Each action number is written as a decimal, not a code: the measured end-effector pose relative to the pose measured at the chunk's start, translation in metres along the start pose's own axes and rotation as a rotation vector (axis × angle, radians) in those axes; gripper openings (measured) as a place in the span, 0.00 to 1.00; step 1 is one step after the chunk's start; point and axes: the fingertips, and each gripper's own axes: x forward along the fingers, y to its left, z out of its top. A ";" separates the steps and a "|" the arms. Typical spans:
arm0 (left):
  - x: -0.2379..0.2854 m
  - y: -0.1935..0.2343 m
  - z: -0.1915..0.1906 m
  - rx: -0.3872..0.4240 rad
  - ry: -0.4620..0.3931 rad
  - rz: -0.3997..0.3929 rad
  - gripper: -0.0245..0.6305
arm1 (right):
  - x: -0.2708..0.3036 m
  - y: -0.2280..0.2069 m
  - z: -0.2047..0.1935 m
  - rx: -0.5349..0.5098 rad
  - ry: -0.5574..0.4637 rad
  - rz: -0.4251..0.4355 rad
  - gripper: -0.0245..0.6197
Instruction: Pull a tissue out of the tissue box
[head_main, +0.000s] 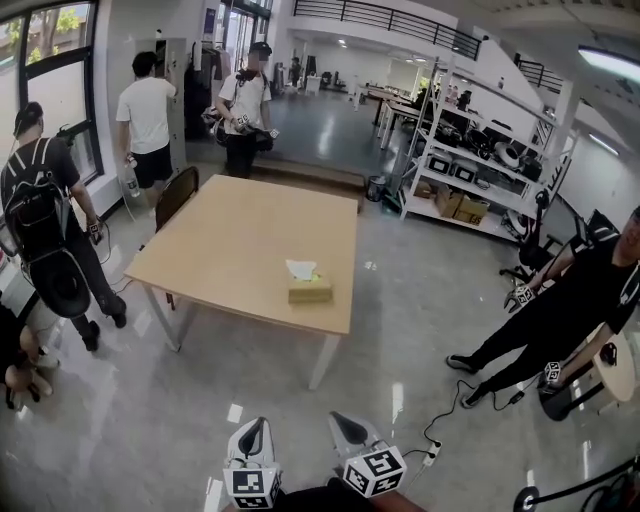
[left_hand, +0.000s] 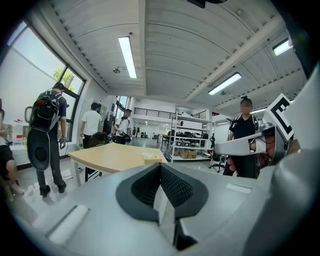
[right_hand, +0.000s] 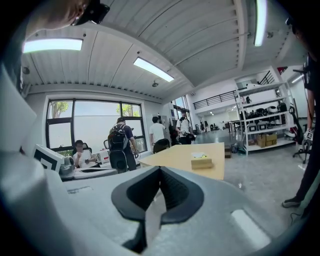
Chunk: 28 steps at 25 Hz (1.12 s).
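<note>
A tan tissue box (head_main: 310, 290) sits near the front right edge of a light wooden table (head_main: 240, 240), and a white tissue (head_main: 300, 268) sticks up out of its top. Both grippers are low at the bottom of the head view, well short of the table. My left gripper (head_main: 253, 430) and my right gripper (head_main: 346, 424) are both shut with nothing in them. In the left gripper view the box (left_hand: 149, 157) is far ahead over the closed jaws (left_hand: 160, 169). In the right gripper view the box (right_hand: 201, 161) lies ahead and to the right of the closed jaws (right_hand: 160, 170).
Glossy grey floor lies between me and the table. A chair (head_main: 176, 195) stands at the table's far left. A person with a backpack (head_main: 45, 220) is at the left and a person in black (head_main: 570, 310) at the right. Metal shelving (head_main: 480, 160) stands back right; a cable and power strip (head_main: 432, 452) lie on the floor.
</note>
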 end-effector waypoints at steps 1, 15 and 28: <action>-0.002 0.001 0.000 -0.002 -0.003 -0.005 0.07 | 0.000 0.003 0.000 -0.004 0.000 -0.001 0.03; 0.004 0.022 0.000 0.004 0.019 0.048 0.07 | 0.018 -0.004 -0.006 -0.004 0.017 -0.004 0.03; 0.094 0.034 0.016 0.047 0.054 0.111 0.07 | 0.104 -0.068 0.010 0.027 0.051 0.076 0.03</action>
